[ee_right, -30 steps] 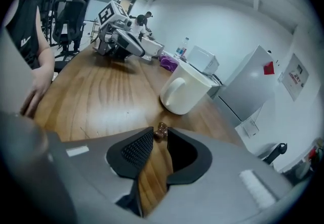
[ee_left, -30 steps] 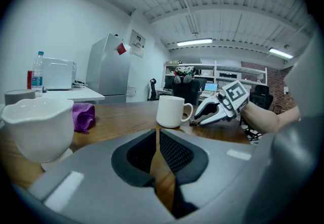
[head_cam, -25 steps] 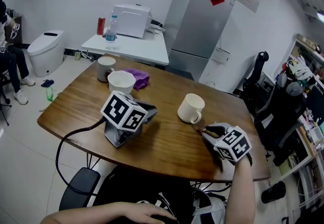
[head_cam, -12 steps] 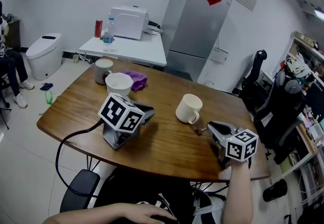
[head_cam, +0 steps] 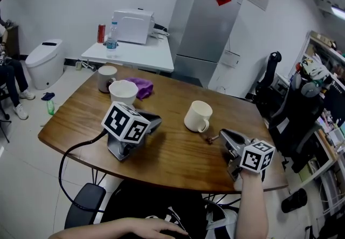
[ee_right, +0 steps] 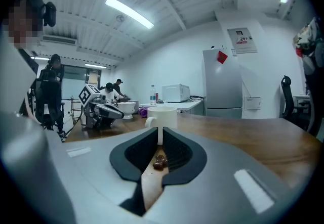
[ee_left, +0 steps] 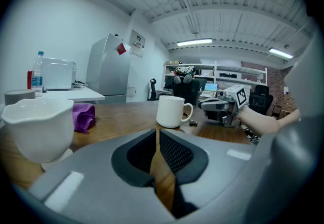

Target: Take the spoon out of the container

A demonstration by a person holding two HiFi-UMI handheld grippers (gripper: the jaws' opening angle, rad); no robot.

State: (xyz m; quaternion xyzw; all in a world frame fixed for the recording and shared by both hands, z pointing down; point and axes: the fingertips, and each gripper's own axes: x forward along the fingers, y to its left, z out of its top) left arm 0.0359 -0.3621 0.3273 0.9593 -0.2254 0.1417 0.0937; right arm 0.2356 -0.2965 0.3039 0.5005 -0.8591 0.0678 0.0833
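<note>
A white mug (head_cam: pixel 197 115) stands near the middle of the wooden table (head_cam: pixel 178 154); its inside is hidden, and no spoon shows in it. A small brown object (head_cam: pixel 211 138) lies on the table just right of the mug, too small to identify. My right gripper (head_cam: pixel 222 135) rests a little right of that object, jaws close together and holding nothing. In the right gripper view the object (ee_right: pixel 160 161) shows through the narrow jaw gap, with the mug (ee_right: pixel 161 117) beyond. My left gripper (head_cam: pixel 155 119) lies on the table left of the mug, shut and empty.
A white bowl (head_cam: pixel 123 92), a grey cup (head_cam: pixel 107 77) and a purple cloth (head_cam: pixel 143 87) sit at the table's far left. A white side table (head_cam: pixel 129 54) and a fridge (head_cam: pixel 207 27) stand behind. Office chairs (head_cam: pixel 275 87) are at the right.
My right gripper has drawn back from the mug toward the right table edge, and its jaws have come together. The brown object stays on the table. The left gripper has not moved.
</note>
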